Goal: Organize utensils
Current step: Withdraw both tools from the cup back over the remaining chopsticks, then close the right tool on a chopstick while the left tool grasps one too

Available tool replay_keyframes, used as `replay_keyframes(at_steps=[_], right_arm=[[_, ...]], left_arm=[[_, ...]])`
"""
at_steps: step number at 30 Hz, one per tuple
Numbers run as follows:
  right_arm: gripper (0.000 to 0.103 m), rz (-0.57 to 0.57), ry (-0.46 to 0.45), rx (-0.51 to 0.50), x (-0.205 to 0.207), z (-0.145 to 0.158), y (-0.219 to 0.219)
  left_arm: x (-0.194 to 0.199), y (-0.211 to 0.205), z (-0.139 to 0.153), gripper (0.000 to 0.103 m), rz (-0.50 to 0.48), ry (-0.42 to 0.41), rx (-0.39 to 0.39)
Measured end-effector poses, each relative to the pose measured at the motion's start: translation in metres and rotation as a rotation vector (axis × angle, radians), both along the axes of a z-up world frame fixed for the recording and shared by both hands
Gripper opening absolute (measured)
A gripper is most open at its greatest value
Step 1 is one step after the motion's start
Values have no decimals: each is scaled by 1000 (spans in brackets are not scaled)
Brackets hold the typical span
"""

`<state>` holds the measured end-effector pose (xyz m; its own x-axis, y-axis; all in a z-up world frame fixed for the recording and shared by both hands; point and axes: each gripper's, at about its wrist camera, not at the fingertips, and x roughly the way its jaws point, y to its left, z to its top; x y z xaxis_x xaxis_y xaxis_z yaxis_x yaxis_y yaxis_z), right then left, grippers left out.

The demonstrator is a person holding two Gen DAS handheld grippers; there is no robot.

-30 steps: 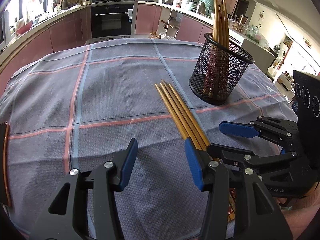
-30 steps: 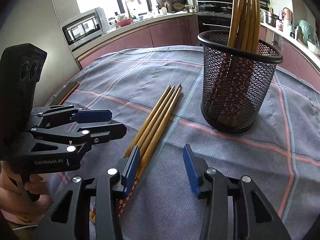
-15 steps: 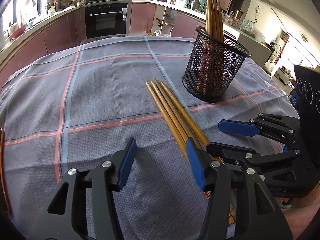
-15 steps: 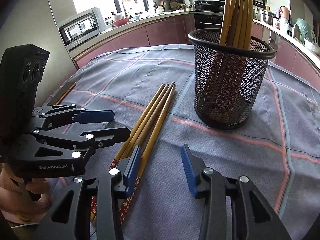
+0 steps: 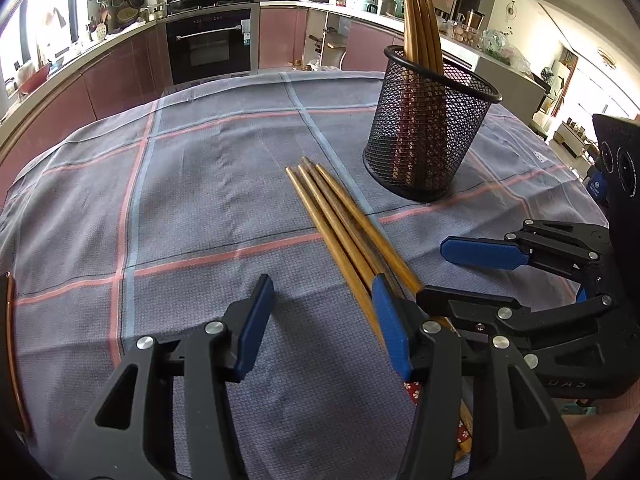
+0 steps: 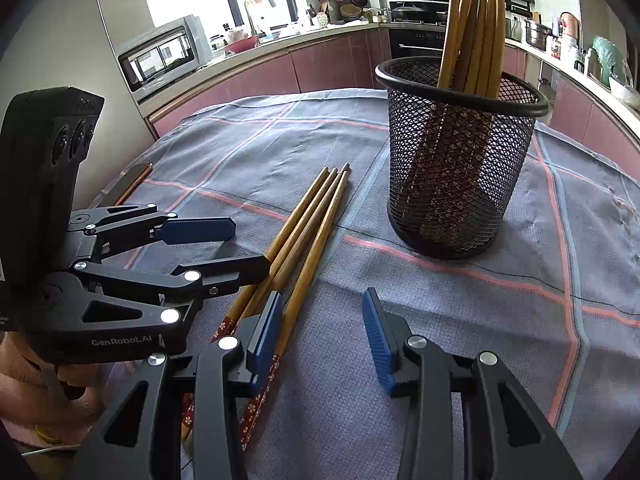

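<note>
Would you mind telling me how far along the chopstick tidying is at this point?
Partly done: several chopsticks already stand in the mesh holder. Nothing is in hand; the left gripper and right gripper are both open and empty. Left to do: four loose chopsticks lying together on the tablecloth beside the holder.

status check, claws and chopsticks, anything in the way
Left claw open, empty. Right claw open, empty. Loose chopsticks flat on cloth beside mesh holder. Nothing between the chopsticks and the holder.
</note>
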<state>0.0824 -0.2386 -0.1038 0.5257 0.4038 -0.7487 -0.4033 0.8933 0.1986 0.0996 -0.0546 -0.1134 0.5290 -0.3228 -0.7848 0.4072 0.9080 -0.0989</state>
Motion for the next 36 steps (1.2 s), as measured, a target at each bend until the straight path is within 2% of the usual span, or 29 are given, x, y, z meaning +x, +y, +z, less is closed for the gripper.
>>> replay_keyframes(at_steps=[9,21,29,36], right_arm=[[36,-2,-2,-17,2,1,1],[30,-2,-6,-41,25,1,13],[14,-25,5,-18,33,0,7],[8,-46,22,30,32,-1,-1]], left_arm=[[-1,2,-1,36,-3,2,14],[12,-1,-1,28,-9,7,24],[23,-1,-1,15,17,12,8],[21,5,-1,9,65,13,-26]])
